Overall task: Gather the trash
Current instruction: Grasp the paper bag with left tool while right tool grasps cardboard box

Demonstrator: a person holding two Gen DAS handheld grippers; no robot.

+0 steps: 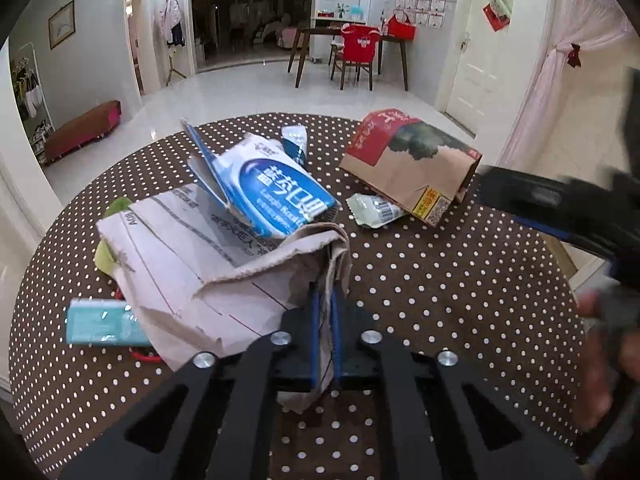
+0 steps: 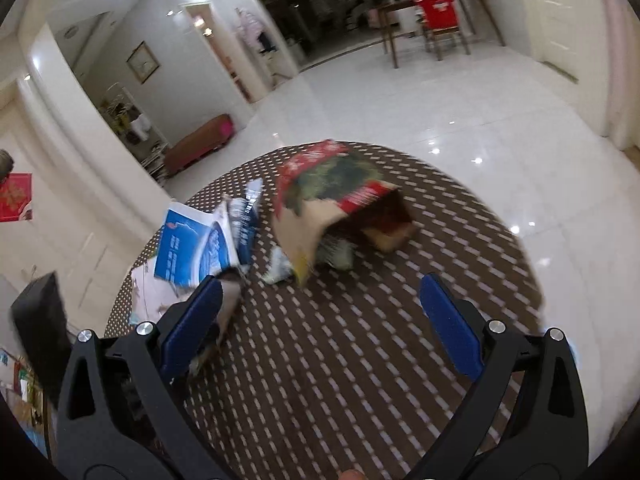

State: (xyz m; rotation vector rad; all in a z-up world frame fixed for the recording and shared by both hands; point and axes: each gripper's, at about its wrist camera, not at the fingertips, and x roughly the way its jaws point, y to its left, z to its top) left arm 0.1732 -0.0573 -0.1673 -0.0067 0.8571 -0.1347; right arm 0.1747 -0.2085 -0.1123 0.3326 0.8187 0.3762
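My left gripper (image 1: 326, 312) is shut on the torn edge of a crumpled newspaper bag (image 1: 192, 264) on the round dotted table (image 1: 440, 280). A flattened blue and white carton (image 1: 276, 192) lies in the bag's mouth. A brown and red paper bag (image 1: 408, 160) lies on its side behind, with a white wrapper (image 1: 374, 210) at its mouth. My right gripper (image 2: 320, 320) is open above the table, in front of the paper bag (image 2: 336, 196); it also shows at the right of the left wrist view (image 1: 560, 204). The blue carton (image 2: 196, 248) is at its left.
A teal box (image 1: 100, 322) and a green scrap (image 1: 106, 256) lie beside the newspaper bag. A small blue and white wrapper (image 1: 294, 142) lies behind the carton. Beyond the table are a white tiled floor, a dining table with a red-covered chair (image 1: 358, 50) and a low bench (image 1: 82, 130).
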